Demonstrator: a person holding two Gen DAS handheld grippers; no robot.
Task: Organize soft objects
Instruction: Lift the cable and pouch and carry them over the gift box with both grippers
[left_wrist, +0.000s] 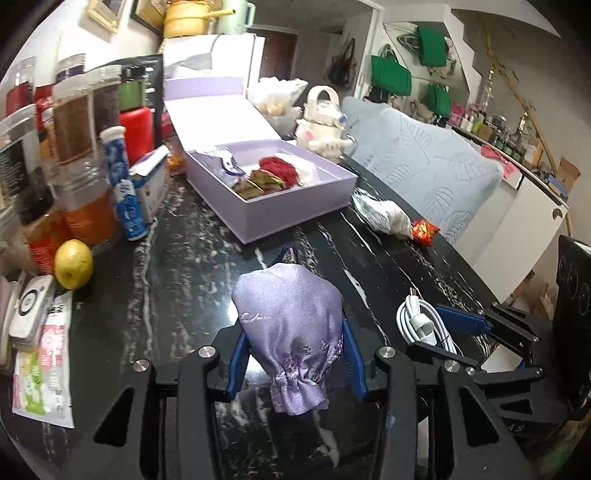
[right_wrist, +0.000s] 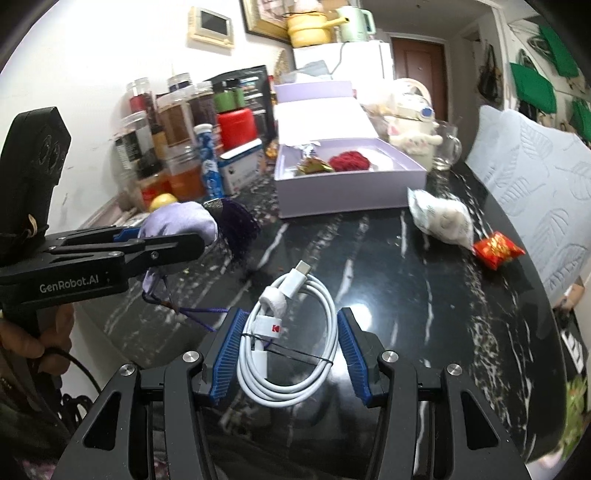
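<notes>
Both grippers (right_wrist: 288, 350) are black, with blue ribbed pads (right_wrist: 225, 354), silver screws (white "GenRobot.AI" lettering on 1).

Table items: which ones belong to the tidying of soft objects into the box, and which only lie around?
Job:
- lilac pouch, in left gripper
- white cable coil, in right gripper
- lilac box
- red knit piece

Lying about:
- yellow fruit
- jars
- red snack packet
- glass mug
</notes>
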